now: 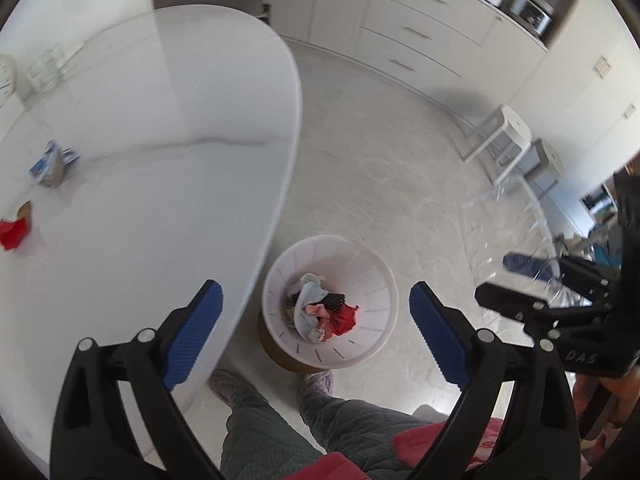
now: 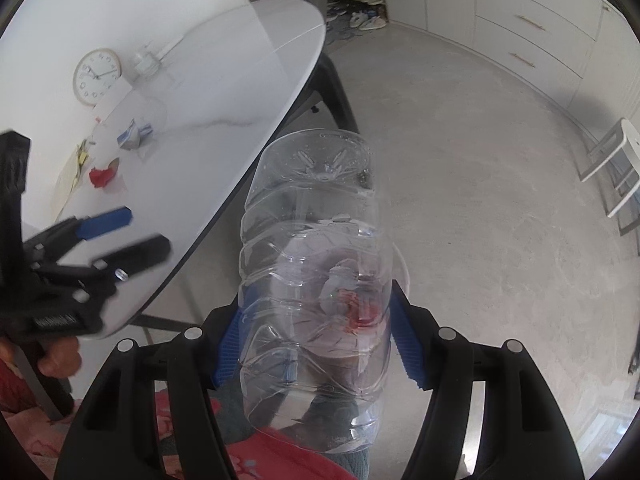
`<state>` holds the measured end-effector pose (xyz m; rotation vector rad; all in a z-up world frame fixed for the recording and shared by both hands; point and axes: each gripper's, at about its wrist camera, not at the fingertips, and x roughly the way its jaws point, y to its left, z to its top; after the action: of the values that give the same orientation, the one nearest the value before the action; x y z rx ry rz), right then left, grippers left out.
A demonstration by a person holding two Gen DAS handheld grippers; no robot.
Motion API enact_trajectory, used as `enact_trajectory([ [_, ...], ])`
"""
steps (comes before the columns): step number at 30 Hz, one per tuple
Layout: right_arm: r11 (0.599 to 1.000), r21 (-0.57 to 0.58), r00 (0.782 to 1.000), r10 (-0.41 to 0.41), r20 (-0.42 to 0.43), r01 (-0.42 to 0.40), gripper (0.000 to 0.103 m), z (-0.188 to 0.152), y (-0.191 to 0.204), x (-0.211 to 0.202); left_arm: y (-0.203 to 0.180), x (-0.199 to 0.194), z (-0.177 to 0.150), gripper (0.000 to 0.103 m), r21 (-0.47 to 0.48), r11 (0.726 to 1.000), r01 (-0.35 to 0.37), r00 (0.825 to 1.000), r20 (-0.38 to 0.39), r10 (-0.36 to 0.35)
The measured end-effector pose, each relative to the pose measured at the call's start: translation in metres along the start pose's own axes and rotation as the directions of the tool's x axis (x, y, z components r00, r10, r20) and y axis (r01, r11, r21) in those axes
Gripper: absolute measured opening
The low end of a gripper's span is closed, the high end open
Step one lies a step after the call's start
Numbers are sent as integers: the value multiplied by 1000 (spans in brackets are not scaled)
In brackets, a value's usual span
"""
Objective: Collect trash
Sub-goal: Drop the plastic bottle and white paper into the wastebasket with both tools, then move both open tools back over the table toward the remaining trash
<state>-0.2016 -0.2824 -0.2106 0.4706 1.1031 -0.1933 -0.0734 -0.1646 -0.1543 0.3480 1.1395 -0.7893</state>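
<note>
My left gripper hangs open over a white slotted trash bin on the floor, with nothing between its blue pads. Crumpled wrappers, white, red and black, lie inside the bin. My right gripper is shut on a clear, empty plastic bottle, whose base points away from me. From the left wrist, that gripper and bottle are just right of the bin. On the table lie a red wrapper and a blue-and-white carton.
The white oval table overhangs the bin's left side. A person's legs and slippers stand close to the bin. A white stool and drawers stand at the far right. A clock leans at the table's back.
</note>
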Motion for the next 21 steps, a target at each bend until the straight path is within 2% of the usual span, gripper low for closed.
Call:
enact_trajectory([
  [4, 999, -36, 1000, -9, -17, 9, 70, 0, 6, 16, 26, -15, -3, 91, -55, 997, -47, 998, 26, 49],
  [5, 999, -39, 1000, -23, -20, 22, 86, 0, 8, 21, 30, -18, -4, 91, -67, 996, -59, 998, 29, 62],
  [6, 998, -42, 998, -53, -23, 52, 96, 0, 10, 24, 38, -21, -6, 91, -81, 994, -73, 997, 32, 76],
  [7, 995, -47, 996, -85, -23, 84, 100, 0, 12, 27, 45, -24, -8, 91, -94, 992, -85, 996, 33, 88],
  [9, 991, -67, 992, -116, -49, 113, 101, 2, 18, 33, 58, -29, -12, 91, -121, 987, -101, 994, 37, 107],
  [13, 993, -68, 993, -102, -56, 98, 101, 3, 29, 33, 79, -39, -19, 91, -169, 981, -98, 993, 43, 107],
  [21, 994, -56, 994, -102, -45, 99, 101, 14, 56, 34, 102, -48, -23, 91, -175, 980, -99, 993, 49, 109],
])
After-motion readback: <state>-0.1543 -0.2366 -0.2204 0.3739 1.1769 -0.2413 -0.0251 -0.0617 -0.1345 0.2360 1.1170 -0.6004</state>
